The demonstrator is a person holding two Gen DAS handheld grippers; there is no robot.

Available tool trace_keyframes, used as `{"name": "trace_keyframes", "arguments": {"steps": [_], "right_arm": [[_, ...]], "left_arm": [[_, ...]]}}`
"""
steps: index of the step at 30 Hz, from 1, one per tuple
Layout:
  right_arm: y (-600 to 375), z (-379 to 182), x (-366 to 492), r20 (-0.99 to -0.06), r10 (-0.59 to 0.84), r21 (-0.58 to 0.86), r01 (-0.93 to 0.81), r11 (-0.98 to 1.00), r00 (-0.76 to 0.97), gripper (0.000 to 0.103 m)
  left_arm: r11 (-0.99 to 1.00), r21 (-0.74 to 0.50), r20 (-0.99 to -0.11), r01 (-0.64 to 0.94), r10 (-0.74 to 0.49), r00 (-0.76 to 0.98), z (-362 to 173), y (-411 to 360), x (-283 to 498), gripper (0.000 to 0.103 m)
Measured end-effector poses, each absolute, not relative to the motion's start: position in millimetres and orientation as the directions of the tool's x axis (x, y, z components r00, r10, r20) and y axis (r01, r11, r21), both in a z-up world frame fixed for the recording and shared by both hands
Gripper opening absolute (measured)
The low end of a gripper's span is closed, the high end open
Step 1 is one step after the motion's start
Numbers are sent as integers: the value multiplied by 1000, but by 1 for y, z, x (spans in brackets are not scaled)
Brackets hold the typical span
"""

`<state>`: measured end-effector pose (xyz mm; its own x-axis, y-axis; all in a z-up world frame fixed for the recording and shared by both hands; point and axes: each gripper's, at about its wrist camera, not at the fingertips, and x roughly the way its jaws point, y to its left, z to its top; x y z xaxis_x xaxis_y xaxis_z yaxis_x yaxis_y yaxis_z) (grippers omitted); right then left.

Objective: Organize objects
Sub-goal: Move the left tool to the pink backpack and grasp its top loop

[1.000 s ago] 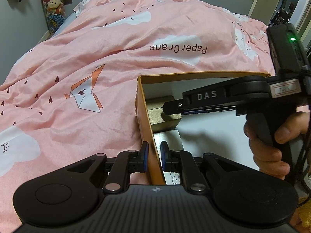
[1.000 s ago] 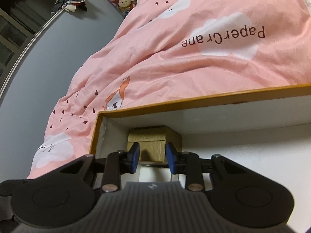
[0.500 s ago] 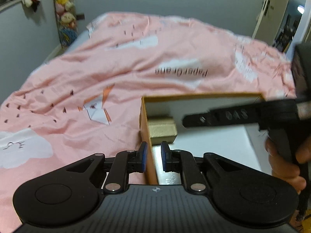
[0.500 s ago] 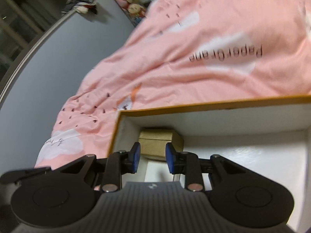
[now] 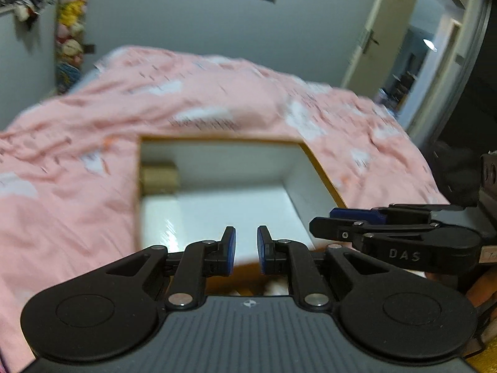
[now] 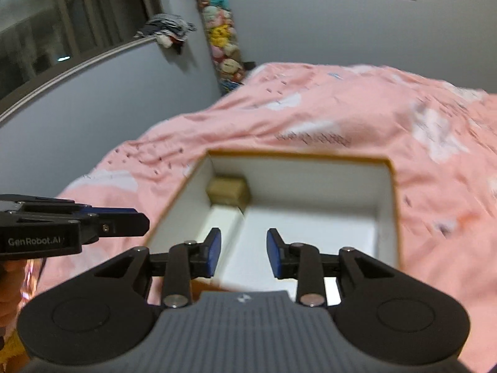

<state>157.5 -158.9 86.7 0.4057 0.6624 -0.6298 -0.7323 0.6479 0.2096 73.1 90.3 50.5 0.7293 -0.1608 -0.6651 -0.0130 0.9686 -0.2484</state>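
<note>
An open box with orange outside and white inside [image 5: 306, 183] [image 6: 385, 205] lies on the pink bed. A small gold box [image 5: 159, 176] [image 6: 229, 189] sits in its far left corner. My left gripper [image 5: 246, 250] is slightly open and empty, above the box's near edge. My right gripper [image 6: 243, 256] is open and empty, above the near edge too. It also shows in the left wrist view [image 5: 323, 227] at the right. The left gripper shows at the left of the right wrist view [image 6: 136, 223].
The pink duvet [image 5: 77, 205] [image 6: 310, 115] covers the bed around the box. Stuffed toys [image 6: 222, 46] hang in the far corner. A door [image 5: 369, 40] stands at the right. Grey walls lie behind.
Both grippers have pulled back and up from the box. The left has left the box's left wall. The right has opened wider and left the gold box in the corner.
</note>
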Motion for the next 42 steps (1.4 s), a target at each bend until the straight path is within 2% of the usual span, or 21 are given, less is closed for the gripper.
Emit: {"name": "trace_keyframes", "arguments": {"steps": [8,11,13,14,15,16,18,25,27,28,30,33,36,40,42], "right_arm": [[-240,48,125,-721,508,199,-562,803,471,40],[-260,32,113,-754,471,208,-514,832,457,44],[-267,23,110,-777,443,209,-481,852,447,45],[-270,19,111,-785,430,209,-463,862,446,45],[-274,17,111,-791,417,206,-447,870,447,41],[-274,14,113,-796,407,205,-434,877,447,31],[-276,8,118,-803,407,221,-417,882,434,27],[-280,-3,128,-803,430,270,-391,880,413,26],[-281,-6,131,-809,417,269,-371,889,414,22],[-282,-7,131,-813,408,264,-362,894,416,17],[-283,-9,132,-817,402,261,-356,897,414,14],[-286,-12,133,-819,413,278,-354,893,399,13],[-287,-15,136,-823,418,292,-345,892,385,13],[-287,-17,137,-828,409,288,-335,897,383,13],[-286,-17,136,-829,407,285,-335,898,383,13]], "left_arm": [[963,-207,-733,176,-271,624,-3,21,68,16],[953,-149,-742,263,-283,607,-11,3,64,16],[942,-117,-750,316,-292,594,-14,-7,62,25],[932,-105,-753,346,-302,585,-15,-11,62,32],[923,-90,-757,373,-307,576,-17,-15,61,37],[912,-72,-762,405,-312,567,-19,-19,62,39],[883,-37,-775,469,-321,544,-25,-28,62,48],[774,88,-821,627,-301,486,-46,-52,77,56],[737,100,-832,668,-305,462,-51,-58,84,60],[725,98,-837,681,-310,450,-52,-58,89,62],[703,80,-850,706,-322,416,-55,-58,97,66],[693,20,-871,721,-342,354,-62,-57,113,68],[716,-99,-873,691,-395,285,-69,-51,126,67],[740,-219,-867,636,-447,222,-79,-42,134,64],[742,-255,-858,619,-469,209,-81,-40,133,55]]}}
